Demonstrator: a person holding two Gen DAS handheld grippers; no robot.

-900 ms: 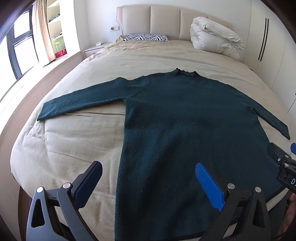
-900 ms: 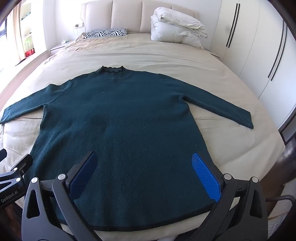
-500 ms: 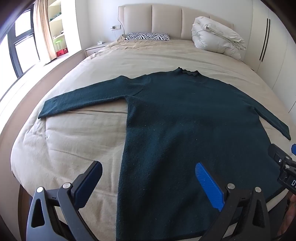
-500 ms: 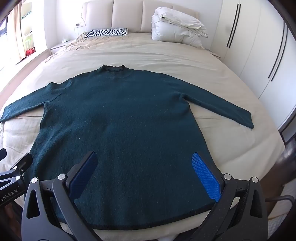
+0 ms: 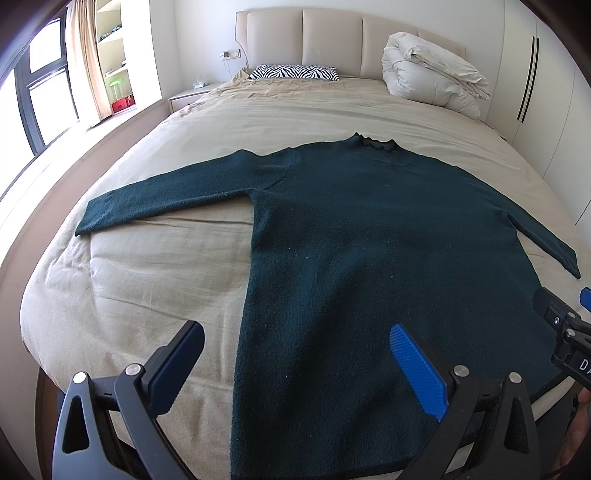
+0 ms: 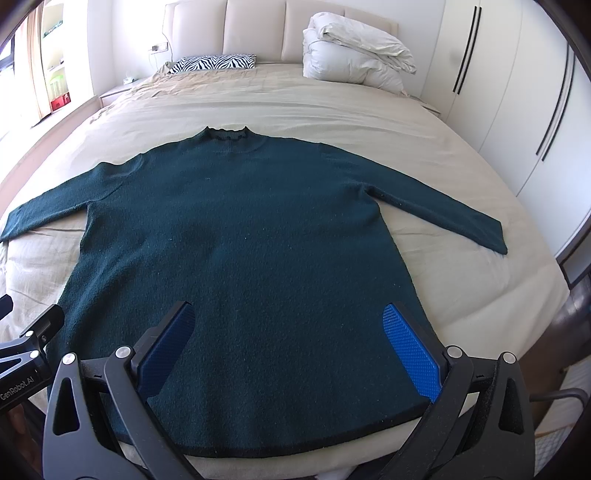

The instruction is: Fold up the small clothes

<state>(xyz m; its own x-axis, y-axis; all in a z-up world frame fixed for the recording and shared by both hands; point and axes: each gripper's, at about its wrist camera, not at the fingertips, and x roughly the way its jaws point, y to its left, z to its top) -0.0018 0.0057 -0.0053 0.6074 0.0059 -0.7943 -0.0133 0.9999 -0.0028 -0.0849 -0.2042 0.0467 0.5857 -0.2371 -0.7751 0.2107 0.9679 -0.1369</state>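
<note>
Currently: dark green sweater flat on beige bed, sleeves out, collar toward headboard.
Bedroom: zebra pillow and bundled white duvet at the head. Left view alone shows window, curtain, shelves; right view alone shows white wardrobe doors. Left tongs spread over sweater's left edge near the hem, pinching nothing; right tongs spread above hem, pinching nothing. Sweater unobstructed.

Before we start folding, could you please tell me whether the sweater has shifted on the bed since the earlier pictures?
No. The sweater lies flat as before, its collar in line with the same headboard panels.
</note>
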